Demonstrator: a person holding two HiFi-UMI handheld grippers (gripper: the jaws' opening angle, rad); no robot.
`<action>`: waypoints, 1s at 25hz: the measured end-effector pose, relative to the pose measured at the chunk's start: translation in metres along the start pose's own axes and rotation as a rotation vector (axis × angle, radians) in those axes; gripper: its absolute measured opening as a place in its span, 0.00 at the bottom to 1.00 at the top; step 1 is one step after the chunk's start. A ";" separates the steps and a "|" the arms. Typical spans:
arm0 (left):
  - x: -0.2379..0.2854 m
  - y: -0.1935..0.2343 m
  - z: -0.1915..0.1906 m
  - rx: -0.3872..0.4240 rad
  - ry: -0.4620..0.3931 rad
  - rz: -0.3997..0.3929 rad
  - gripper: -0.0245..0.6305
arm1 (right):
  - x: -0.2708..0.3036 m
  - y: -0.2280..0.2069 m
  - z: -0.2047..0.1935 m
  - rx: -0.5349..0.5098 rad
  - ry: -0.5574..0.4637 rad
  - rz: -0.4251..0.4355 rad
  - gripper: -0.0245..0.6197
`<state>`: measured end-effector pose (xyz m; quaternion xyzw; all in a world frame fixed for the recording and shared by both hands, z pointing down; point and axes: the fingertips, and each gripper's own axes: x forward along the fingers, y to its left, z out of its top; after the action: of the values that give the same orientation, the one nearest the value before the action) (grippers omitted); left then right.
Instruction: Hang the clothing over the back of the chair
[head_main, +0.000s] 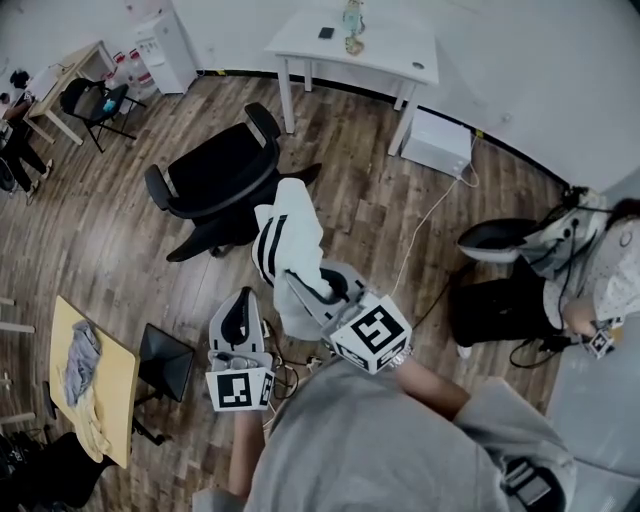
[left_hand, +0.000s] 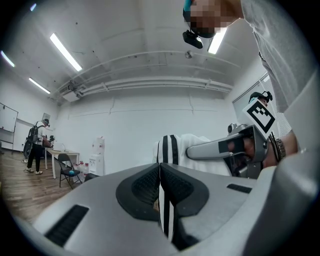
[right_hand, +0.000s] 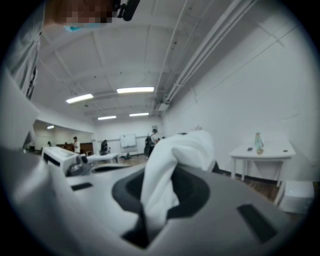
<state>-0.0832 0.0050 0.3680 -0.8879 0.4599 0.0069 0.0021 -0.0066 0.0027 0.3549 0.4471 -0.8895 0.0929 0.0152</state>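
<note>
Risk: my hold on the clothing (head_main: 288, 228) is by its edges only. If the cloth drags on an armrest of the chair (head_main: 215, 172), it could pull free and drop to the floor. The chair looks like a swivel type and may turn if nudged.

Left gripper (left_hand: 160, 194): jaws clamped on a thin striped fold. Right gripper (right_hand: 150, 212): jaws clamped on a bunched white fold.

Clothing: white with black stripes, held in the air between both grippers, just short of the chair.
</note>
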 end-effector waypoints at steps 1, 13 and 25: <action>0.004 0.003 -0.001 -0.001 0.001 0.002 0.09 | 0.004 -0.002 0.002 -0.001 -0.001 0.002 0.15; 0.059 0.036 0.007 0.003 0.009 0.012 0.09 | 0.053 -0.033 0.038 -0.015 -0.014 0.043 0.15; 0.077 0.049 0.000 0.031 0.009 0.079 0.09 | 0.085 -0.049 0.061 -0.038 -0.046 0.123 0.15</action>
<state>-0.0790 -0.0866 0.3667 -0.8689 0.4948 -0.0043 0.0132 -0.0146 -0.1043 0.3117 0.3933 -0.9170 0.0664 -0.0022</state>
